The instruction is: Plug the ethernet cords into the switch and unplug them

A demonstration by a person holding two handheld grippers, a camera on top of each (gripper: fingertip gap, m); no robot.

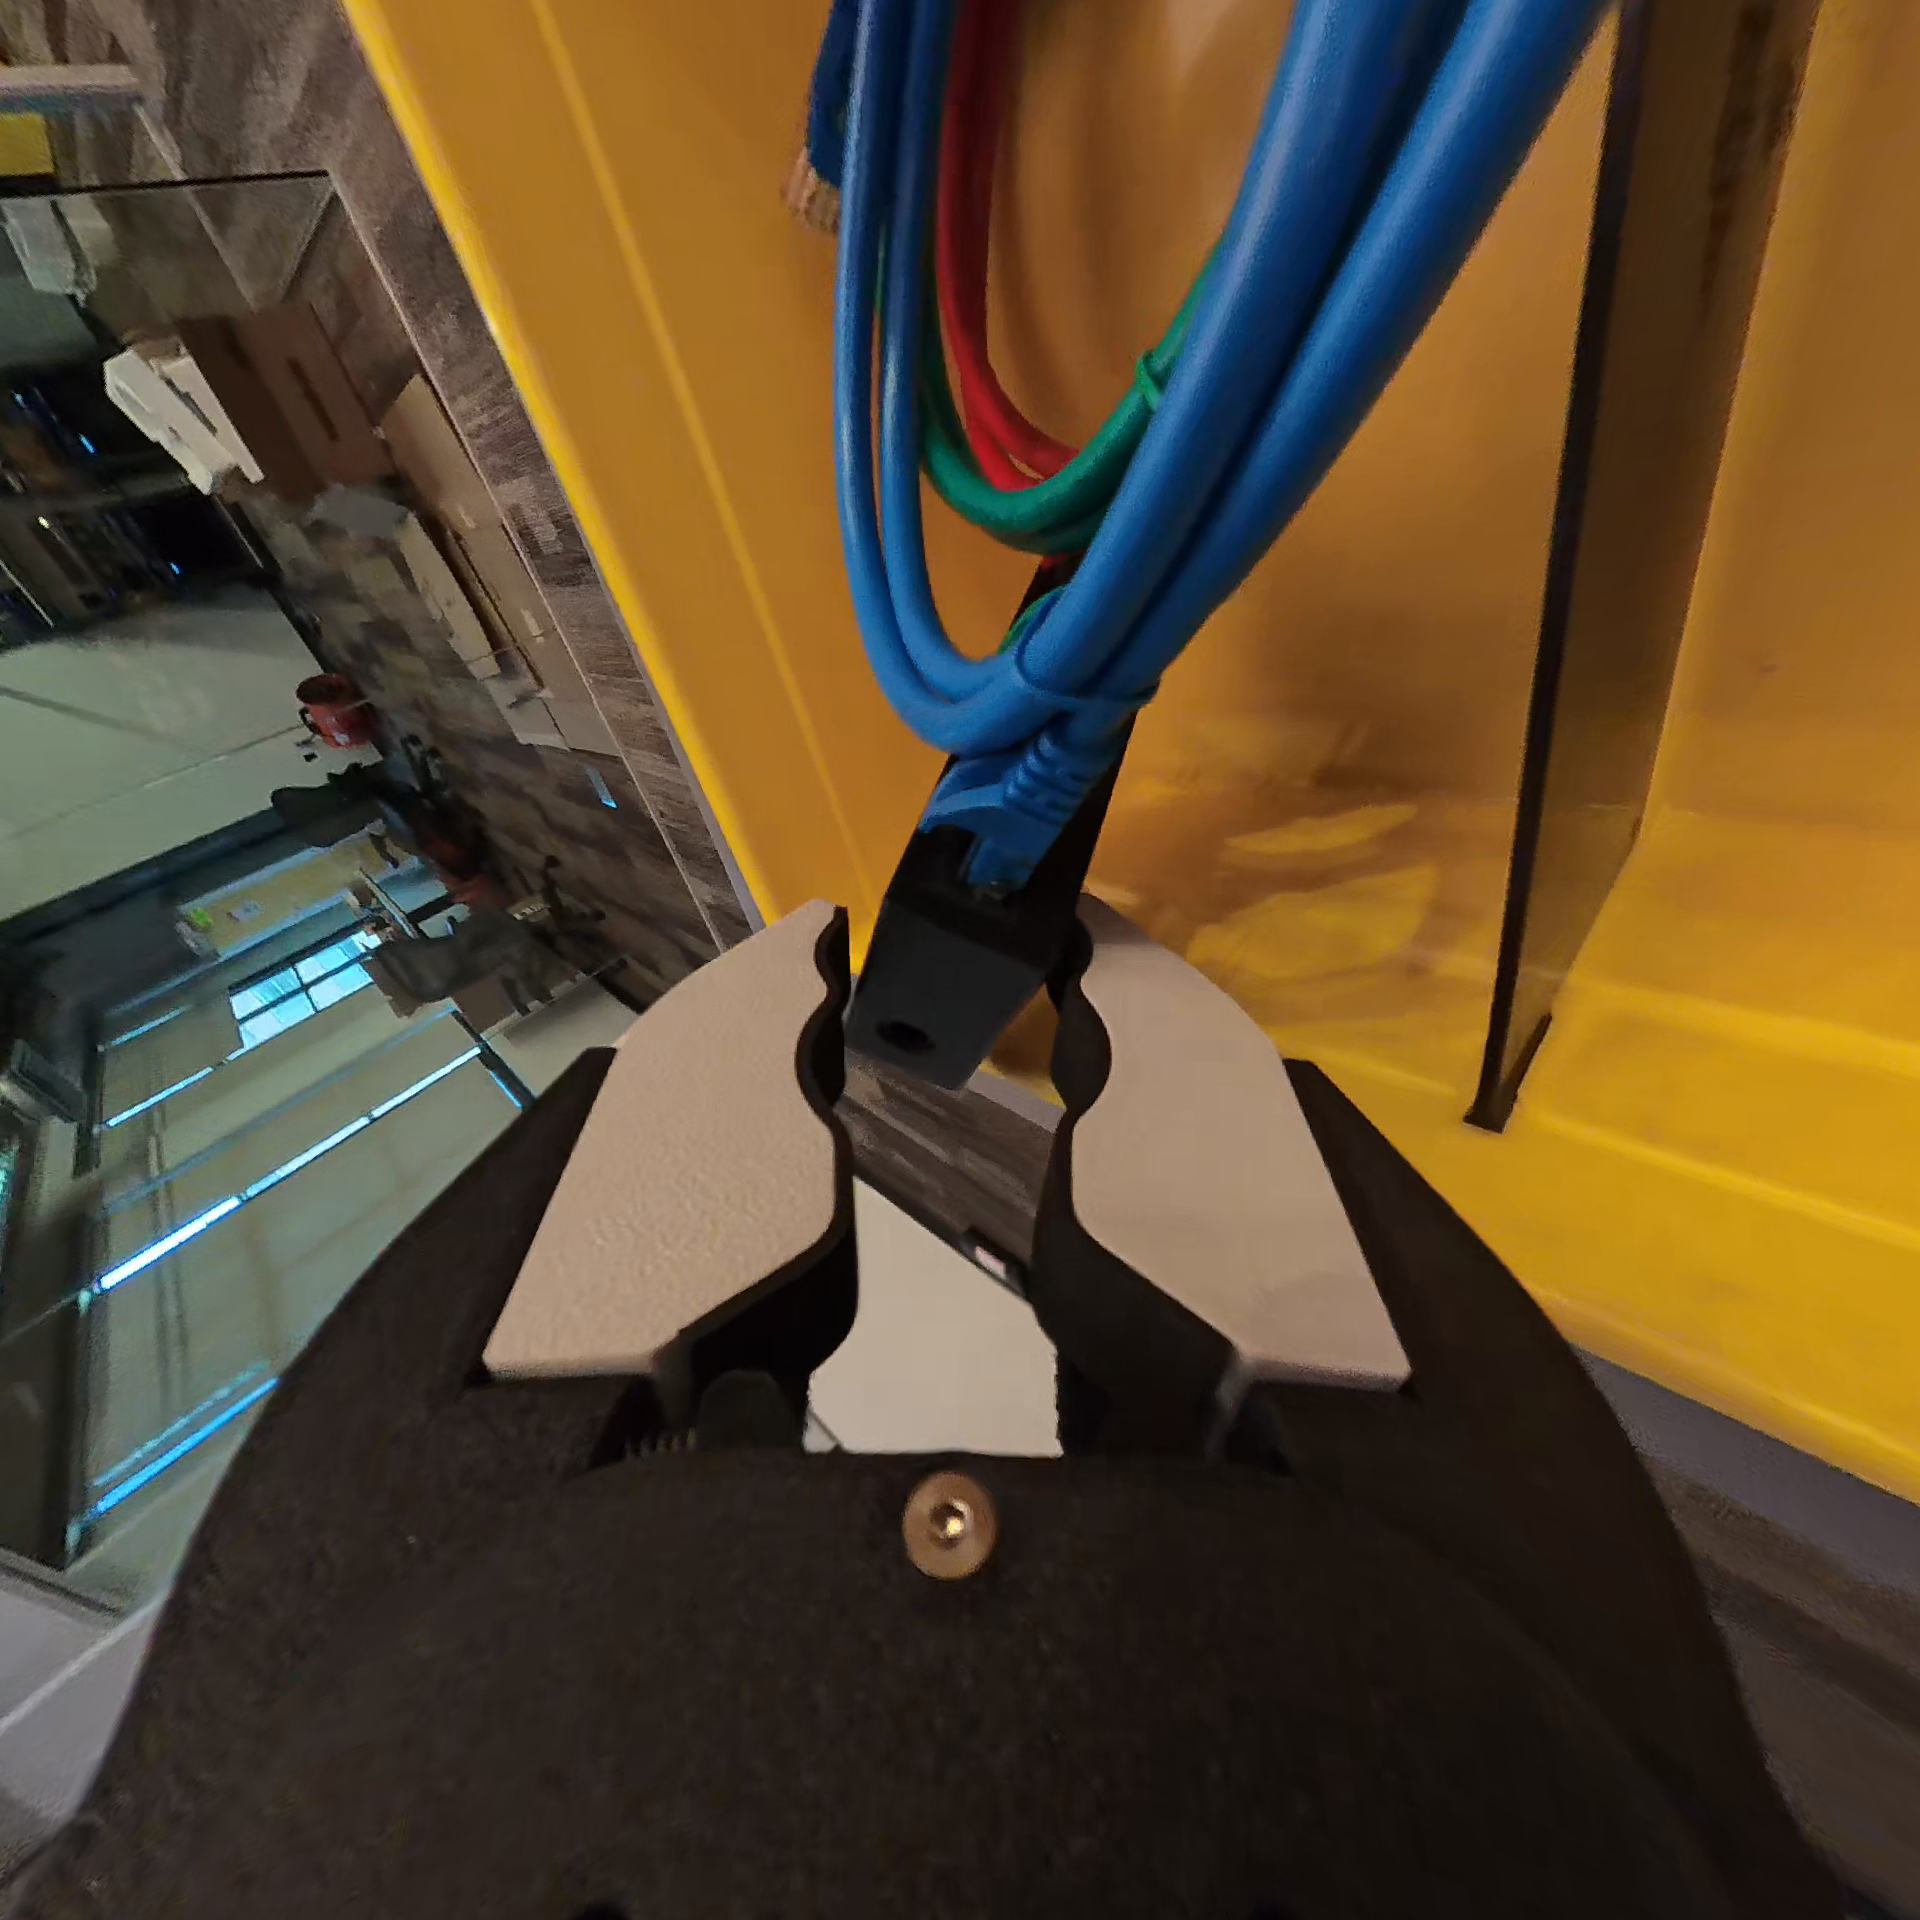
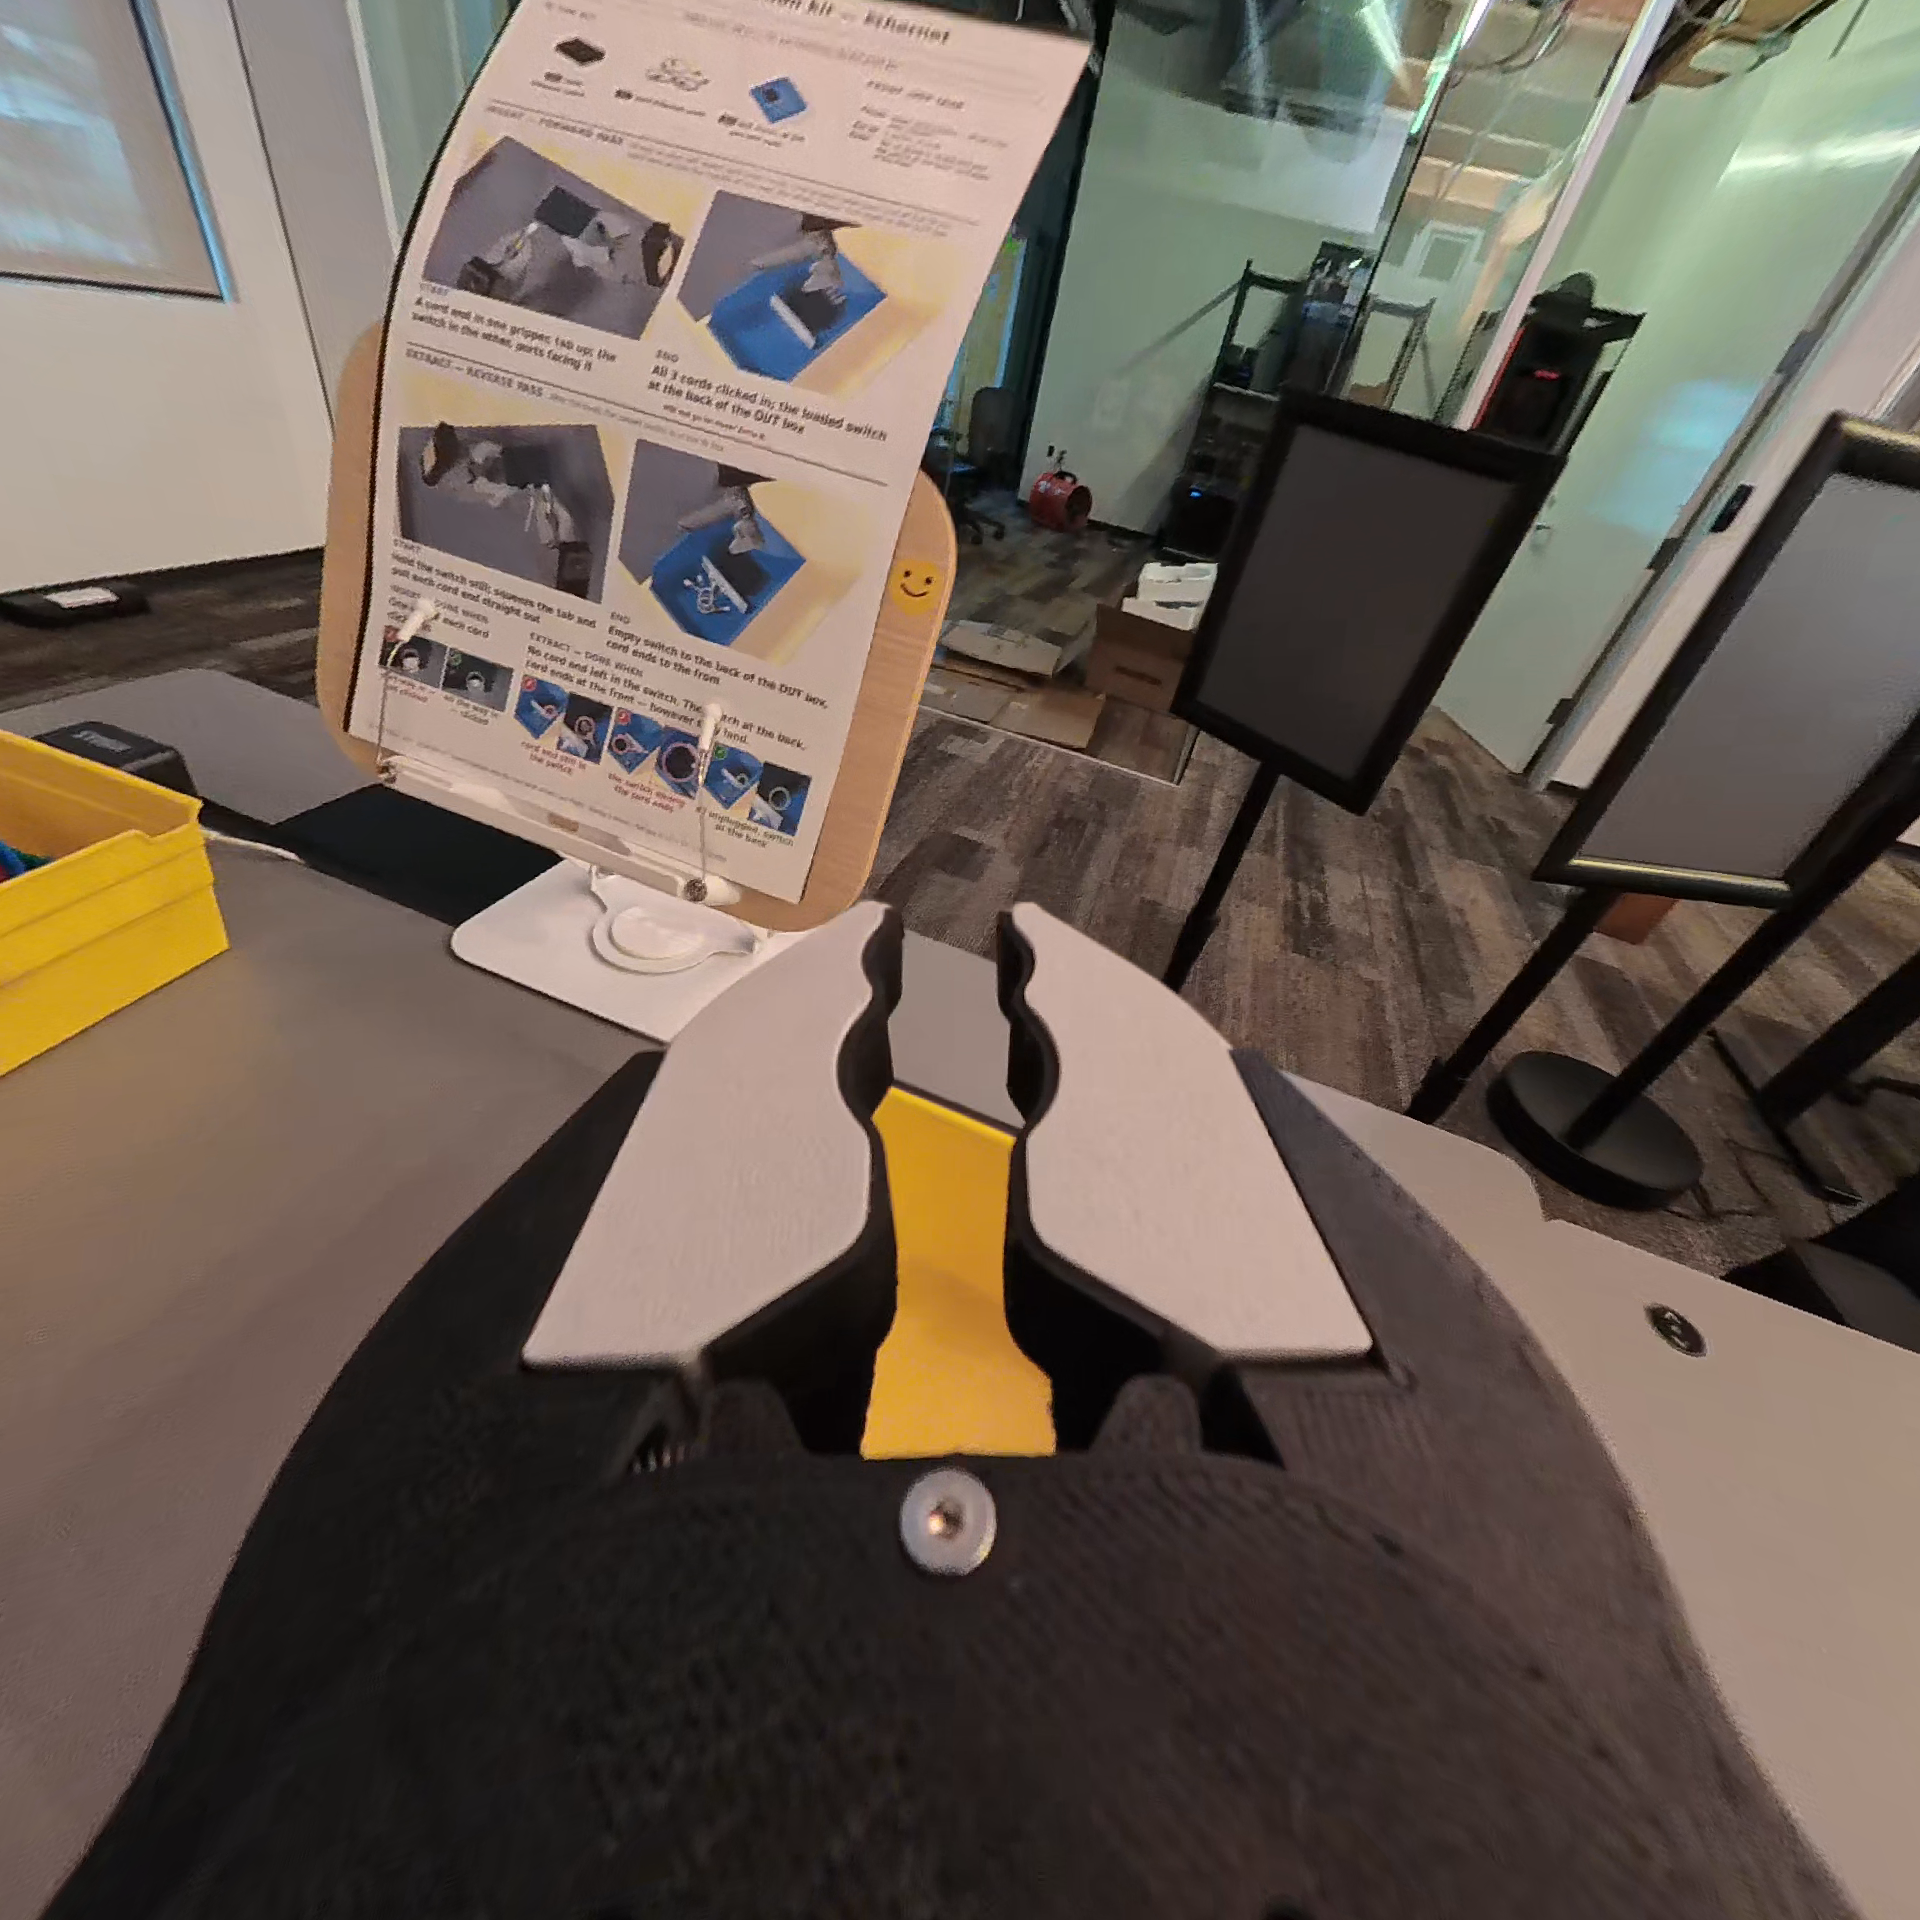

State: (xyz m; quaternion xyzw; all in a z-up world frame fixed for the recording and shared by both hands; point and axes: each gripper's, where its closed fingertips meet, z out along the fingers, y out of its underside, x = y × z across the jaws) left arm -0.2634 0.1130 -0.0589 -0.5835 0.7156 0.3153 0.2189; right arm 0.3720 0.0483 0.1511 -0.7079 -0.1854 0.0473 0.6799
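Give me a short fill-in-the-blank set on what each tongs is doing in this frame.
1. The left tongs are shut on the black ____.
2. The cord plug seated in the switch is ____ in colour.
3. The right tongs hold ____.
4. The bin behind the cords is ____.

Missing words: switch; blue; nothing; yellow
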